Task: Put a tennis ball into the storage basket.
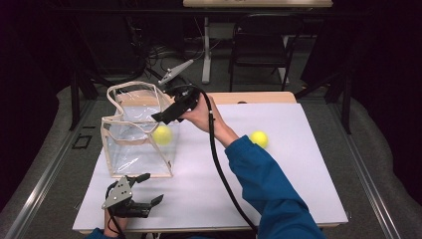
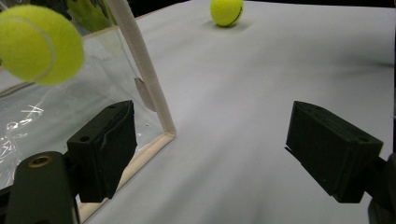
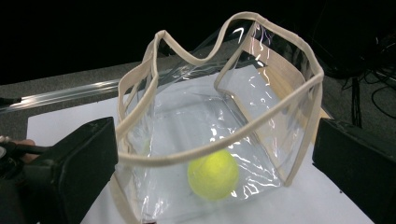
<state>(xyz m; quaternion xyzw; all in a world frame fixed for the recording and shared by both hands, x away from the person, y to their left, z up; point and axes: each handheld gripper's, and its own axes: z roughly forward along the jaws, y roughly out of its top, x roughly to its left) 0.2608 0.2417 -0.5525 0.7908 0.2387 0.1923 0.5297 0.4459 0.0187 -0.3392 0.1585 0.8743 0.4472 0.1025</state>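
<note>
A clear plastic bag (image 1: pixel 137 144) with beige trim stands open on the white table sheet (image 1: pixel 278 189). A yellow tennis ball (image 1: pixel 162 135) is inside it, near its right wall; I cannot tell whether it rests on the bottom. My right gripper (image 1: pixel 159 117) hovers open just above the bag's right rim, nothing between its jaws. From that gripper I look down into the bag (image 3: pixel 201 154) at the ball (image 3: pixel 213 175). A second tennis ball (image 1: pixel 259 139) lies on the sheet to the right. My left gripper (image 1: pixel 152 188) rests open near the front edge, beside the bag's front corner (image 2: pixel 144 74).
A dark chair (image 1: pixel 261 45) and a table leg (image 1: pixel 206 50) stand beyond the far edge. The right gripper's cable (image 1: pixel 221 174) trails across the middle of the sheet. A blue sleeve (image 1: pixel 268 189) crosses the front right.
</note>
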